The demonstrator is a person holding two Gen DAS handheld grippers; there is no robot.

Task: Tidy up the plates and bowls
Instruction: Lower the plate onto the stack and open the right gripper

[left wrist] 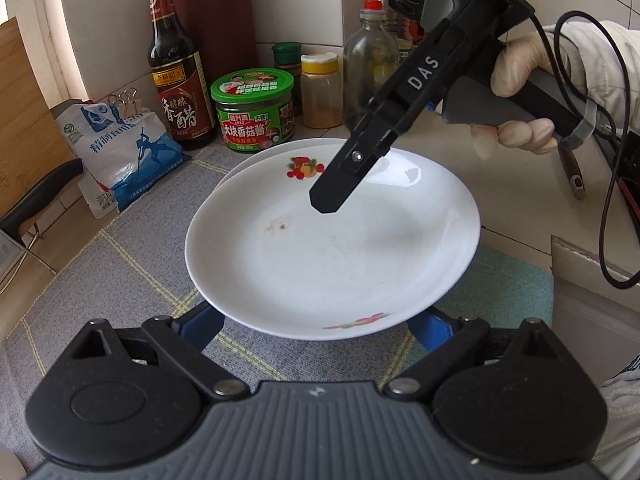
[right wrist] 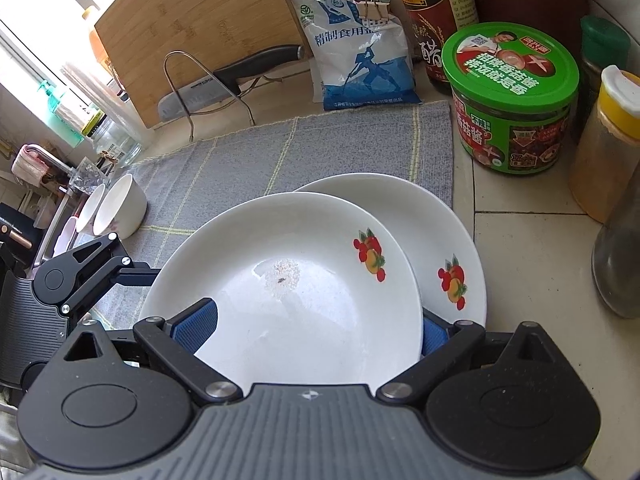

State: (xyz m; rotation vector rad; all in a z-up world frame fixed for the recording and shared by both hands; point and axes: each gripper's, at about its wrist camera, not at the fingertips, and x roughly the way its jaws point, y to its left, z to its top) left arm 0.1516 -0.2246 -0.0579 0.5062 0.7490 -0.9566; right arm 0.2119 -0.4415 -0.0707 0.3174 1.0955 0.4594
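Note:
Two white plates with fruit prints lie stacked and offset on a grey checked mat (right wrist: 240, 168). The top plate (left wrist: 332, 240) (right wrist: 280, 280) overlaps the lower plate (right wrist: 448, 248), whose rim shows behind it in the left wrist view (left wrist: 256, 160). My left gripper (left wrist: 316, 328) is open, with its blue pads on either side of the top plate's near rim. My right gripper (right wrist: 316, 332) is open too, straddling the top plate's edge; in the left wrist view its finger (left wrist: 340, 184) hangs over the plate. Two white bowls (right wrist: 116, 208) stand at the mat's left end.
Along the wall stand a vinegar bottle (left wrist: 176, 72), a green-lidded sauce jar (left wrist: 254, 108), a yellow-capped spice jar (left wrist: 322, 88), a glass bottle (left wrist: 370, 64) and a salt bag (left wrist: 120, 152). A cutting board (right wrist: 200, 28) and a knife (right wrist: 240, 76) rest behind the mat.

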